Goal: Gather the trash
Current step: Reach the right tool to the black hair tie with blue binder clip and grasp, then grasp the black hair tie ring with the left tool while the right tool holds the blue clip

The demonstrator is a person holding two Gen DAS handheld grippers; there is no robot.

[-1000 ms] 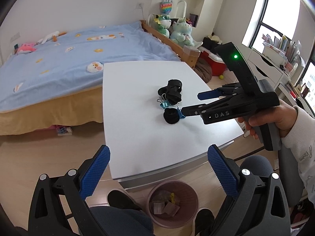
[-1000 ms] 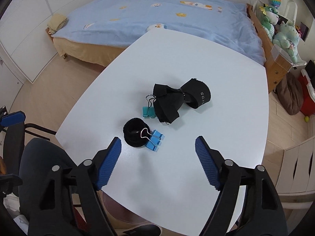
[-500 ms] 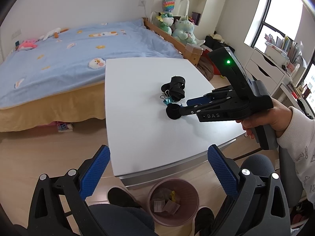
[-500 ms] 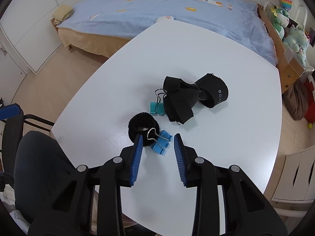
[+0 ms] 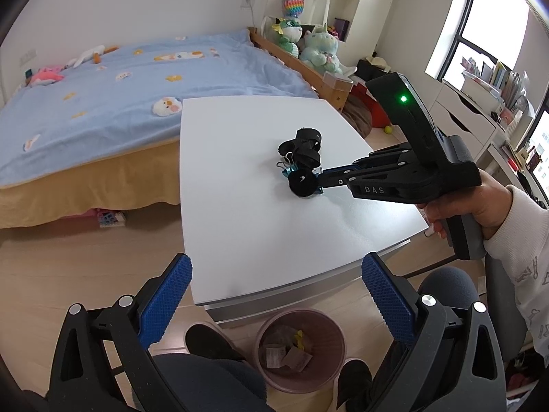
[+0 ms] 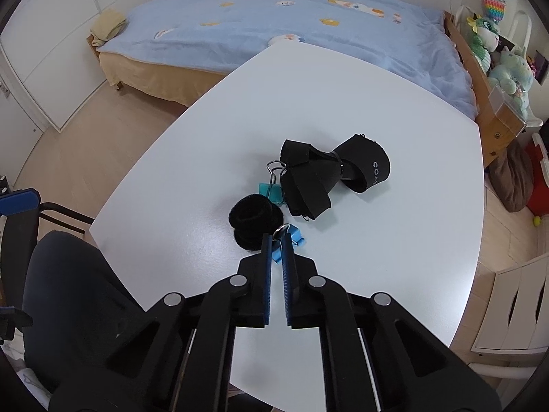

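Observation:
On the white table [image 6: 343, 96] lie a black hair tie [image 6: 252, 219], a blue binder clip [image 6: 291, 237], a teal binder clip [image 6: 271, 190] and a black strap bundle [image 6: 329, 175]. My right gripper [image 6: 277, 240] is shut on the blue binder clip next to the hair tie; it also shows in the left wrist view [image 5: 320, 180]. My left gripper [image 5: 274, 295] is open and empty, held off the table's near edge above a pink waste bin [image 5: 300, 350] with scraps inside.
A bed with a blue blanket [image 5: 120, 79] stands behind the table. A dark chair [image 6: 68, 309] is at the table's near side. Shelves with plush toys [image 5: 308, 44] and white drawers [image 5: 473, 113] line the right. Feet rest beside the bin [image 5: 212, 343].
My right gripper has moved forward to the blue binder clip and closed from wide open onto it. My left gripper has stayed open and nearly still.

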